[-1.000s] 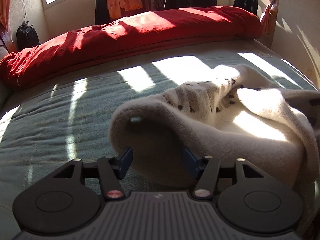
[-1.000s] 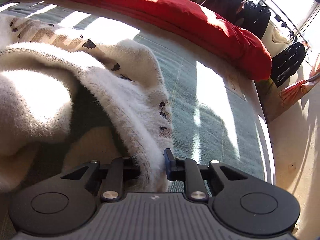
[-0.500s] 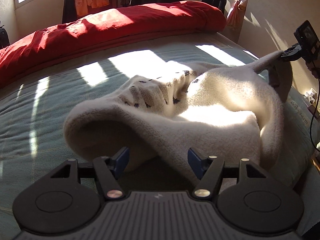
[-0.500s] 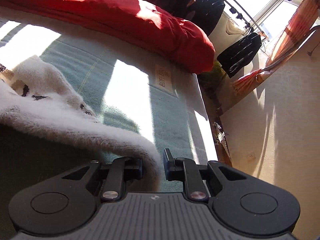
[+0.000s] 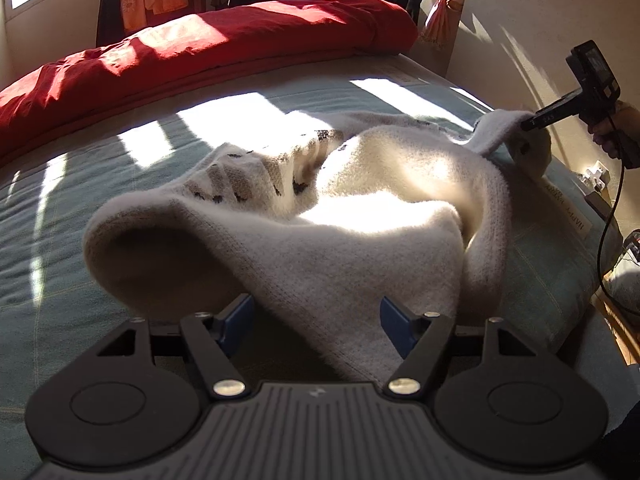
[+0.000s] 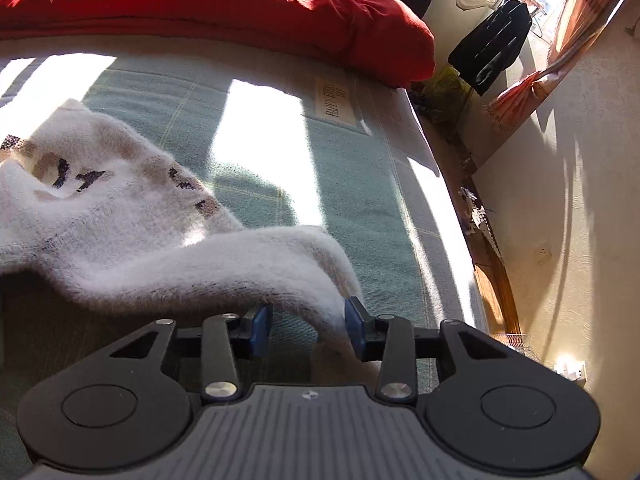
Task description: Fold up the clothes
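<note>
One sweater (image 5: 360,216), lengthwise between tongs (image 5: 316,320)

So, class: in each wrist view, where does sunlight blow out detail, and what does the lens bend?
Left wrist view: sun glare bleaches the white sweater and stripes the green bedsheet; the red duvet bows upward. Right wrist view: bright bars wash out the bedsheet; the wall curves.
</note>
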